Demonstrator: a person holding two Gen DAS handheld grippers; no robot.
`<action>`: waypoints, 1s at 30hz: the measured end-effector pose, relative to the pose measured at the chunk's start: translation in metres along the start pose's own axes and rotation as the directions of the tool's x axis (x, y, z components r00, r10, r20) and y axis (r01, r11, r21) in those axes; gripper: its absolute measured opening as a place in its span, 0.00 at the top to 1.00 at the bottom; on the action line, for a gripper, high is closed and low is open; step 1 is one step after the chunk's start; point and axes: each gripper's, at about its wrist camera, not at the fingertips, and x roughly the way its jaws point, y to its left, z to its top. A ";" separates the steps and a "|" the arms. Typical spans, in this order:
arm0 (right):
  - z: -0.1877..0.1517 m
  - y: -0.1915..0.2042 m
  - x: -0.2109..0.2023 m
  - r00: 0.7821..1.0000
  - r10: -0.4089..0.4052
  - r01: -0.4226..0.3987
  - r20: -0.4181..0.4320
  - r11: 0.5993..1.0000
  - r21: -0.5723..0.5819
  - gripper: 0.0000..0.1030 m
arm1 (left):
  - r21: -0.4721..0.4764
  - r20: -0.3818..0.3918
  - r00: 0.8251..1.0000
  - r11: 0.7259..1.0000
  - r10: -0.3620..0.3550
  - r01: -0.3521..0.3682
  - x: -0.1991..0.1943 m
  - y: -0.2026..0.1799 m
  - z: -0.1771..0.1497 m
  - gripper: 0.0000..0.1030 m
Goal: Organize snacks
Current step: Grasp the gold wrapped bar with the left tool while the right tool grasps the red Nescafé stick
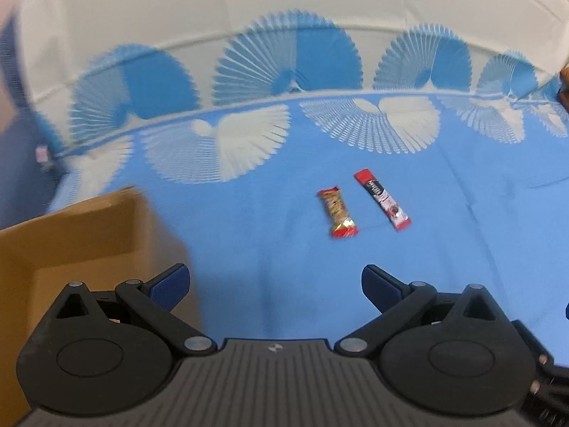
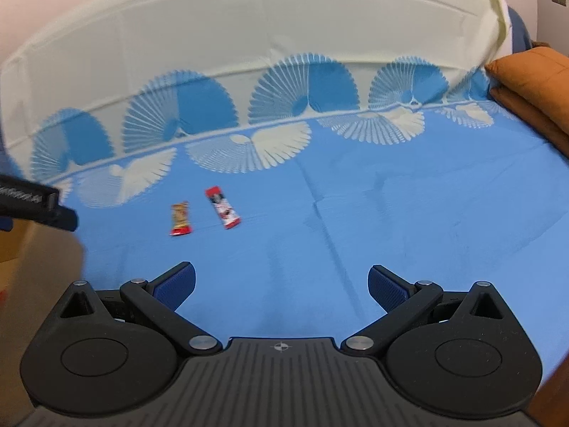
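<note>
Two snack packets lie side by side on the blue cloth. A short gold and red bar (image 1: 338, 213) (image 2: 180, 219) is the left one. A longer red and white stick packet (image 1: 382, 200) (image 2: 222, 207) lies just right of it. My left gripper (image 1: 275, 284) is open and empty, hovering short of the snacks, with a cardboard box (image 1: 81, 245) at its left. My right gripper (image 2: 281, 284) is open and empty too, further right, and the snacks sit ahead to its left. The left tool's black body (image 2: 39, 206) shows at that view's left edge.
The blue cloth (image 2: 391, 213) with white fan patterns covers a bed-like surface, and a white sheet (image 2: 249, 25) rises behind it. An orange-brown cushion (image 2: 533, 82) sits at the far right. The cardboard box edge (image 2: 32, 259) appears at the right view's left.
</note>
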 end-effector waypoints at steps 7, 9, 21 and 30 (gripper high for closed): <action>0.023 0.015 0.119 0.999 0.025 -0.029 -0.031 0.990 -0.135 0.00 | 0.065 -0.041 0.999 0.998 -0.007 0.010 0.111 -0.029 0.035 0.00; 0.028 0.022 0.150 0.998 0.040 -0.047 -0.045 0.982 -0.184 0.00 | 0.046 -0.056 0.998 0.999 -0.012 0.015 0.134 -0.029 0.041 0.00; 0.027 0.052 0.240 0.989 0.140 -0.122 0.052 0.957 -0.264 0.00 | -0.043 -0.088 0.994 0.998 -0.058 0.054 0.182 -0.010 0.049 0.00; 0.029 0.052 0.242 0.989 0.139 -0.122 0.049 0.959 -0.257 0.00 | -0.042 -0.082 0.995 0.998 -0.059 0.056 0.179 -0.011 0.049 0.00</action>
